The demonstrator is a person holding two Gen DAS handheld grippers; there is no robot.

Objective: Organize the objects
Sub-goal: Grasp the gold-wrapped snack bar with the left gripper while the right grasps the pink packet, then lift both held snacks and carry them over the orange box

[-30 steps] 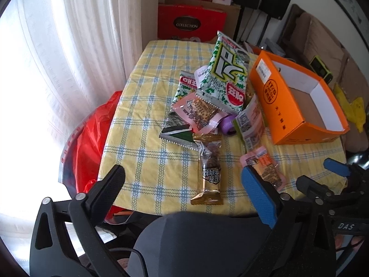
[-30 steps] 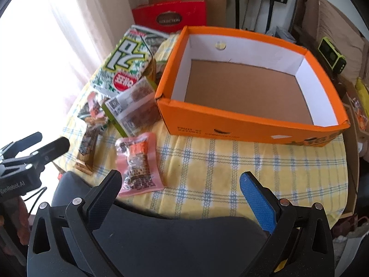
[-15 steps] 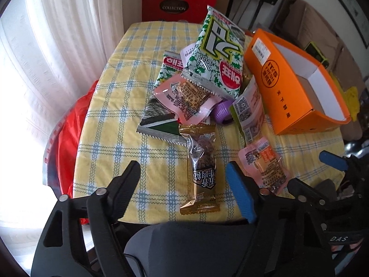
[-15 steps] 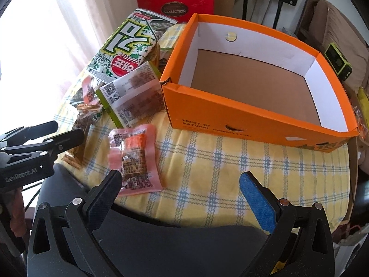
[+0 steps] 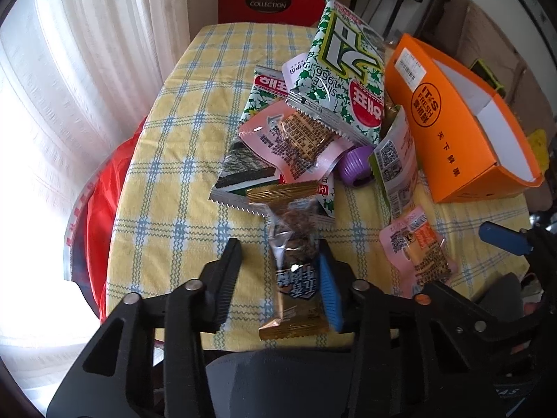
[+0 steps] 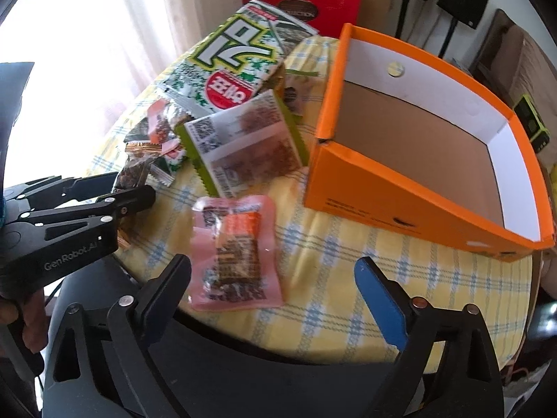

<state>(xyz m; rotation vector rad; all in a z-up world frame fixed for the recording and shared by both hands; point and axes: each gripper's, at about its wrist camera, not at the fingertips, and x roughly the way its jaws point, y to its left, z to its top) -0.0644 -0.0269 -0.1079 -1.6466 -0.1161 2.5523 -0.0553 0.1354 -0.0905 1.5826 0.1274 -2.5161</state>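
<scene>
Several snack packets lie in a heap on the yellow checked tablecloth (image 5: 181, 146). My left gripper (image 5: 280, 264) is open, its fingers on either side of a long gold-ended snack bar (image 5: 296, 271), the blue finger at the bar's right edge. A pink packet (image 6: 233, 254) lies in front of my right gripper (image 6: 271, 278), which is open and empty above the table's near edge. An empty orange cardboard box (image 6: 417, 188) stands to the right; it also shows in the left wrist view (image 5: 449, 132). A big green-white bag (image 5: 344, 69) tops the heap.
A purple cap (image 5: 355, 167) and a green-edged packet (image 6: 243, 142) lie between heap and box. A red bag (image 5: 104, 209) hangs off the table's left edge by the curtain. A red gift box (image 5: 271, 0) stands behind the table.
My left gripper has come down and forward over the gold snack bar and its jaws have narrowed around it. My right gripper has moved closer to the pink packet.
</scene>
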